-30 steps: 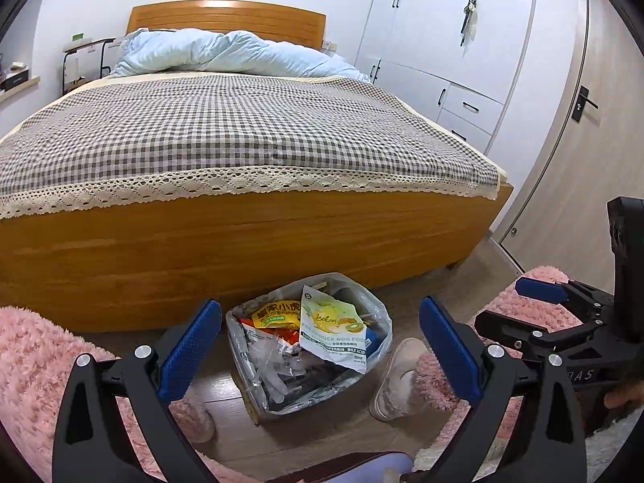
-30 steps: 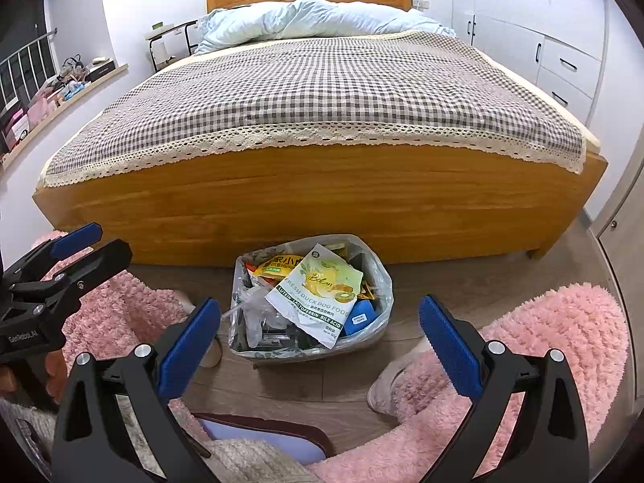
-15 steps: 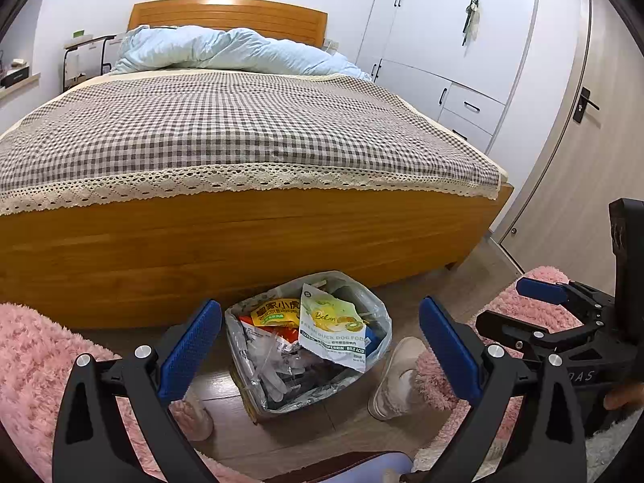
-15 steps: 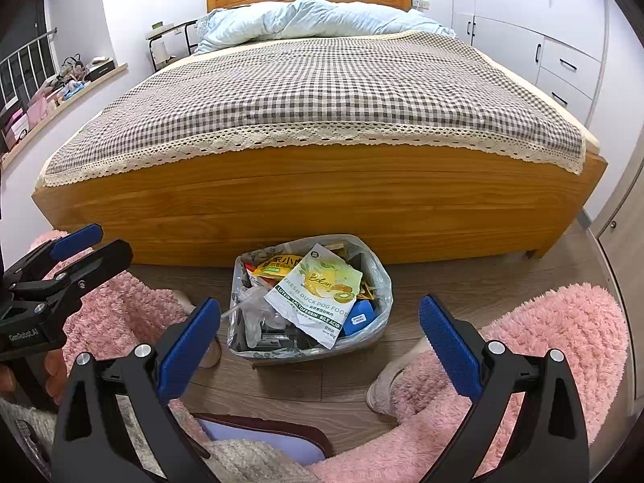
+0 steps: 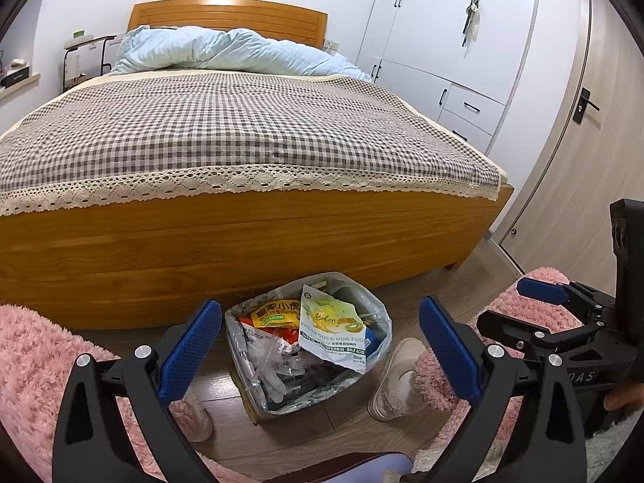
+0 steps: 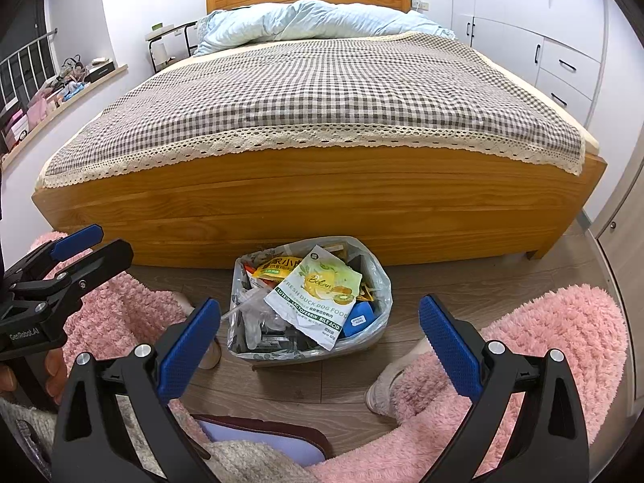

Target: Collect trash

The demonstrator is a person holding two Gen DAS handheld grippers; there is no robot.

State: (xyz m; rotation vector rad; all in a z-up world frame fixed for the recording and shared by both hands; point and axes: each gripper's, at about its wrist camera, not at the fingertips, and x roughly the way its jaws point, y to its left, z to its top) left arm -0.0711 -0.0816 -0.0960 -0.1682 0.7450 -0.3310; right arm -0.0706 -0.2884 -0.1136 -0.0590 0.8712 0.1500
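I see a trash bag (image 5: 308,342) sitting open on the wood floor (image 6: 463,281), right in front of the foot of the big wooden bed (image 6: 306,205). The bag is stuffed full. On top of the pile in the bag lies a white and yellow dog food pouch (image 6: 318,292), and an orange snack wrapper (image 5: 277,314) pokes out just behind it, on the bed side. A little blue box (image 6: 359,319) sits in the bag beside the pouch. My left gripper (image 5: 320,346) is held on my side of the bag, up off the floor, with its two blue pads (image 5: 189,350) spread wide, and there is nothing between them. My right gripper (image 6: 320,346) is the same: pads far apart, holding nothing, on my side of the bag. From the left camera I can see the right gripper off to the right of the bag, with fingertips (image 5: 622,398) around its handle. Fluffy pink legs (image 6: 543,346) are on both sides of the bag, and a pale slipper (image 5: 396,382) rests on the floor just right of the bag. A gray checked blanket (image 5: 225,133) covers the bed, and a light blue quilt (image 6: 318,16) is bunched at the far end of it.
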